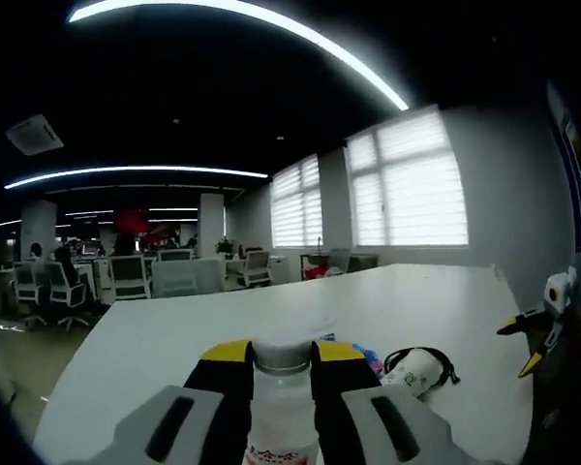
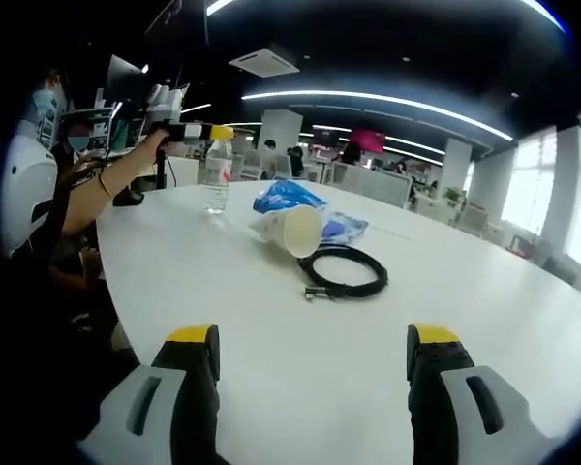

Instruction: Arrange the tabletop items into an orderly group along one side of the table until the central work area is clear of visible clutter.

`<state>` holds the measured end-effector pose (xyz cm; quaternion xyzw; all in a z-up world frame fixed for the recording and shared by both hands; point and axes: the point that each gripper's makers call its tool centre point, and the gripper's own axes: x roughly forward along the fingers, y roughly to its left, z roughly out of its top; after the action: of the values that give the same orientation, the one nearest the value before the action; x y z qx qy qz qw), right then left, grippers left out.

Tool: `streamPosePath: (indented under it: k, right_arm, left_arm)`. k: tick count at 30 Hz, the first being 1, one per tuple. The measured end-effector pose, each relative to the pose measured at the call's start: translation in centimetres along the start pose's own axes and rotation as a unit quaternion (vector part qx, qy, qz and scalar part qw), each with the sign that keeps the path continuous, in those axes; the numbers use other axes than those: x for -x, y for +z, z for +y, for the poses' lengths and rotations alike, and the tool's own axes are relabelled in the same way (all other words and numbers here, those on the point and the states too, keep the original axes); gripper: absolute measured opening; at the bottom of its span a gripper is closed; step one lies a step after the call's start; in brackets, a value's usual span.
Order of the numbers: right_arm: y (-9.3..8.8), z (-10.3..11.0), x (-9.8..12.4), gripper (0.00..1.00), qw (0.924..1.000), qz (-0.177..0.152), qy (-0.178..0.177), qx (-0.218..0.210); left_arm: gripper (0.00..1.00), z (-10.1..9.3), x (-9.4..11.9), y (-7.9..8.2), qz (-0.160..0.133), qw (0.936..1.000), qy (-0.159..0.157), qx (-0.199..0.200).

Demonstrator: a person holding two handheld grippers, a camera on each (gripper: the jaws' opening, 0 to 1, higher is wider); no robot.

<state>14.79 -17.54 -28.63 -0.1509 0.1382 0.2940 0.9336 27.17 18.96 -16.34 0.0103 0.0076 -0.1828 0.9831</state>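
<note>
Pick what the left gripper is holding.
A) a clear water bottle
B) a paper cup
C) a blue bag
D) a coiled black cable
A: in the left gripper view the left gripper has its fingers closed on the bottle just below its cap, while the cup, cable and blue bag lie loose on the table.

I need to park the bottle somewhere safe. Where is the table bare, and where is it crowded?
Bare: the table between the right gripper and the black cable, and the stretch beyond toward the windows. Crowded: the paper cup, cable and blue packet sit clustered. The left gripper holds the bottle.
</note>
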Motion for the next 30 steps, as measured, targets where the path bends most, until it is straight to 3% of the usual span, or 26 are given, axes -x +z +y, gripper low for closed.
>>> streamPosePath:
  k: [6, 9, 13, 17, 23, 30]
  right_arm:
    - [0.0, 0.2, -0.7, 0.75, 1.0, 0.007, 0.006, 0.005]
    - [-0.1, 0.3, -1.0, 0.75, 0.9999, 0.009, 0.01, 0.007]
    - [-0.1, 0.3, -1.2, 0.75, 0.9999, 0.009, 0.013, 0.007]
    - [-0.4, 0.3, -1.4, 0.74, 0.9998, 0.012, 0.013, 0.007]
    - [0.3, 0.5, -1.5, 0.75, 0.9999, -0.003, 0.014, -0.003]
    - [0.4, 0.1, -1.5, 0.75, 0.9999, -0.004, 0.006, -0.007]
  left_arm:
    - [0.2, 1.4, 0.7, -0.3, 0.003, 0.9993, 0.035, 0.015]
    - [0.2, 2.5, 1.2, 0.0, -0.002, 0.9976, 0.067, 0.015]
    - [0.2, 3.7, 1.5, 0.4, 0.0, 0.9963, 0.085, 0.009]
    - [0.2, 5.8, 1.9, 0.6, -0.007, 0.9908, 0.135, 0.009]
    - [0.2, 7.7, 1.7, -0.5, 0.012, 0.9869, 0.16, 0.011]
    - [0.2, 8.5, 1.2, -0.2, 0.011, 0.9857, 0.167, 0.018]
